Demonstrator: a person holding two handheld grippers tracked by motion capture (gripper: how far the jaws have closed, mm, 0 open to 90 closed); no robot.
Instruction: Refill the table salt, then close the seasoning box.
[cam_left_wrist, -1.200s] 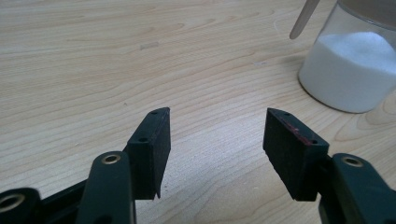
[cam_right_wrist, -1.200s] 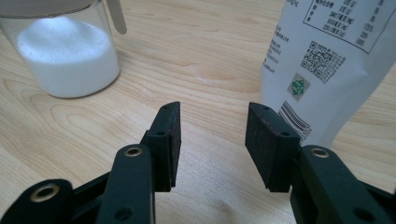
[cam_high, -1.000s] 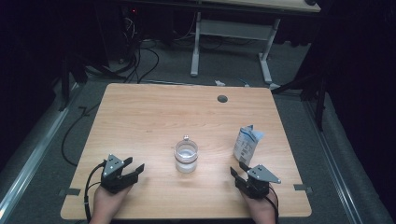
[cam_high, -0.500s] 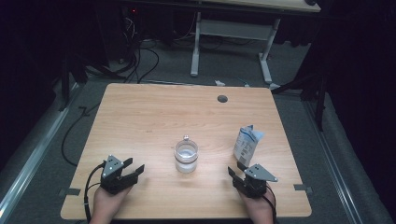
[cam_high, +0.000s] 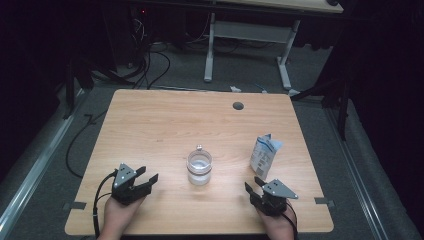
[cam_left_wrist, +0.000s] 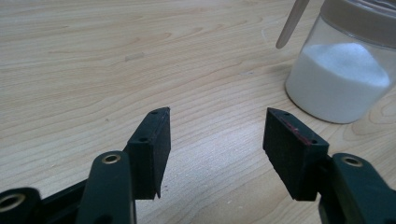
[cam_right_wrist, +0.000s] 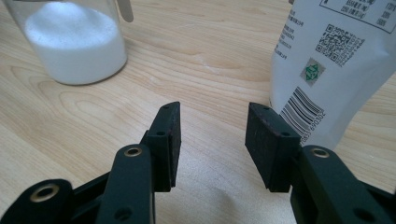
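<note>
Resting near the tabletop's (cam_high: 150, 125) front edge, left claw (cam_high: 146, 176) and right claw (cam_high: 252, 186) both spread empty; I'd square up on the middle jar of white powder (cam_high: 199, 167), carton (cam_high: 263, 156) right, before pinching.

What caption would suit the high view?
Two open hand-held grippers, left and right, rest near a jar and carton.

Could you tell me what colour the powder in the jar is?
White; the powder shows best in the left gripper view.
</note>
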